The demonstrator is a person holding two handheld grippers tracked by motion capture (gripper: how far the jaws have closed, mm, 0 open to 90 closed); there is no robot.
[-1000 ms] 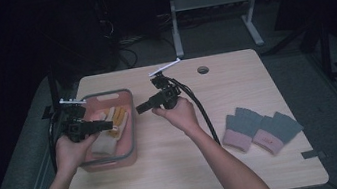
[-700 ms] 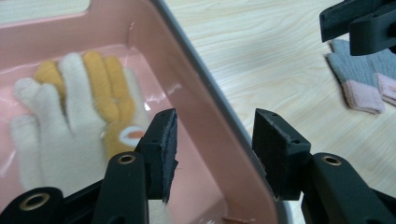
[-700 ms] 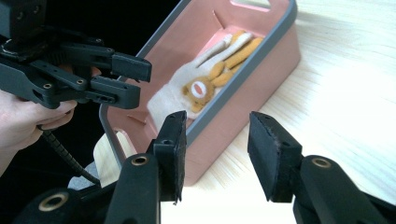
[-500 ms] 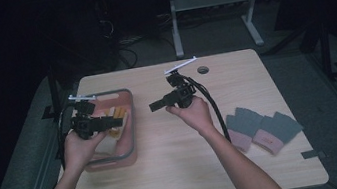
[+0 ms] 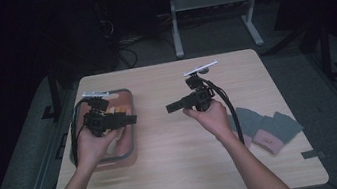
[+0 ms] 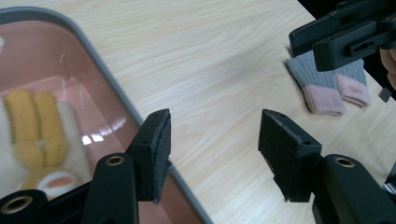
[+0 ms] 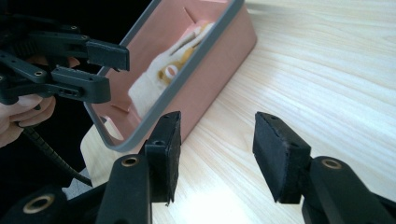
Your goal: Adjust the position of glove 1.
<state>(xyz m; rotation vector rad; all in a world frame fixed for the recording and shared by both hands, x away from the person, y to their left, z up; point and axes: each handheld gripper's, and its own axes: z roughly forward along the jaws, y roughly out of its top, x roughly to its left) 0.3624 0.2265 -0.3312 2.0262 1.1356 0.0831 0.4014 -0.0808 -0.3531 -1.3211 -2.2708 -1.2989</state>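
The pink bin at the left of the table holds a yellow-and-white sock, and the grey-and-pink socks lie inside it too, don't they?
Not quite. The pink bin does hold the yellow-and-white sock, but the grey-and-pink socks lie outside it, on the bare table at the right, as the high view shows.

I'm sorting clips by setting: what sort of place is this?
Probably a lab or workshop used for recording: a light wooden table in a dark room, a grey metal stand behind it, and loose black cables on the floor.
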